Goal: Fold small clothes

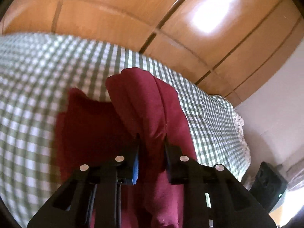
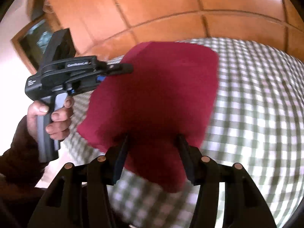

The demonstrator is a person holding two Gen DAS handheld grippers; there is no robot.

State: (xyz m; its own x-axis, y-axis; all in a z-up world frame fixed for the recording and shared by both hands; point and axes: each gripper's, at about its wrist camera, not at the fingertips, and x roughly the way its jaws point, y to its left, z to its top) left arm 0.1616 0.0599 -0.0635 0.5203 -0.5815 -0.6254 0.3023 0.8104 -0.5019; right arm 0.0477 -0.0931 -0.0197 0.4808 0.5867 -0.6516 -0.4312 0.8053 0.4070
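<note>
maroon cloth [image 1: 144,114] is bunched up between the left gripper [image 1: 152,142] fingers, pinched tight and lifted off the green checked sheet [image 1: 38,95]. right gripper [image 2: 153,140] has the other end of it between half-spread jaws, pads look pressed in but it's blurry. wooden wardrobe [image 1: 114,15] behind, a hand [image 2: 51,114] on the left handle.

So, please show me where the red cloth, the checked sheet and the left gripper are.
red cloth [image 2: 161,87]: right wrist view, middle of the cloth.
checked sheet [image 2: 256,117]: right wrist view, bare part.
left gripper [image 1: 152,148]: left wrist view, midway between fingertips.
</note>
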